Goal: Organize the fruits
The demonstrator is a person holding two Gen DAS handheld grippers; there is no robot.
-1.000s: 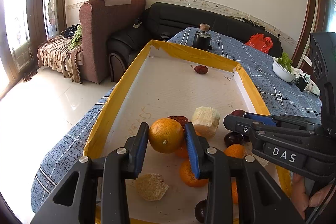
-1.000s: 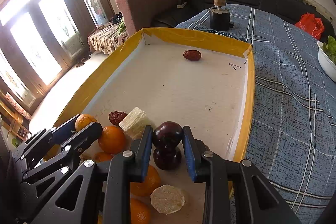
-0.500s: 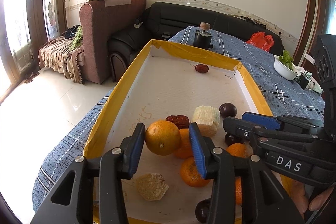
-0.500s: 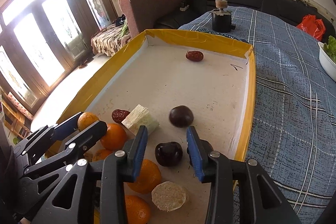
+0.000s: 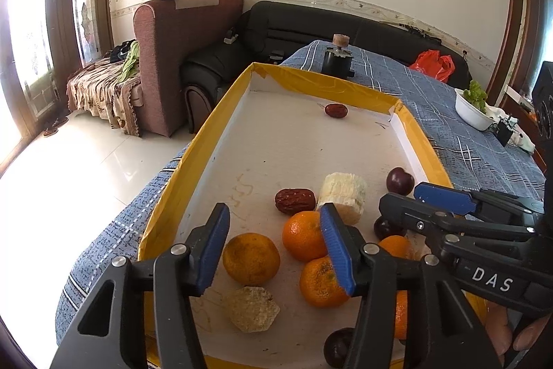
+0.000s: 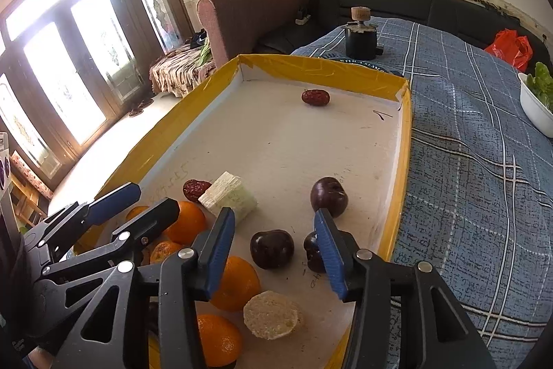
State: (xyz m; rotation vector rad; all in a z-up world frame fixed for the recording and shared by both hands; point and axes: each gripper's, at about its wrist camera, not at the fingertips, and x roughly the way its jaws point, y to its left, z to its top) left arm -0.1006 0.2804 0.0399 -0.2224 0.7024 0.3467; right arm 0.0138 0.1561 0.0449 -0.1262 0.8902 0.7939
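Note:
A yellow-rimmed white tray (image 5: 221, 134) holds the fruit. My left gripper (image 5: 273, 227) is open and empty above a dull orange (image 5: 251, 259) that lies on the tray floor. Other oranges (image 5: 304, 236) and a pale cut chunk (image 5: 342, 192) lie beside it. My right gripper (image 6: 274, 230) is open and empty over a dark plum (image 6: 272, 248). Another plum (image 6: 328, 196) lies just ahead of it, and a third (image 6: 311, 251) is half hidden behind the right finger. A red date (image 6: 315, 97) lies at the tray's far end, another (image 5: 294, 201) near the chunk.
The tray sits on a blue plaid tablecloth (image 6: 466, 161). A black grinder with a wooden knob (image 6: 360, 33) stands beyond the tray. A white bowl of greens (image 6: 537, 99) and a red bag (image 6: 511, 47) are at the right. Sofas stand behind.
Both grippers opened and pulled back. The left let go of the dull orange, which now rests on the tray. The right let go of a plum, which now lies ahead of it.

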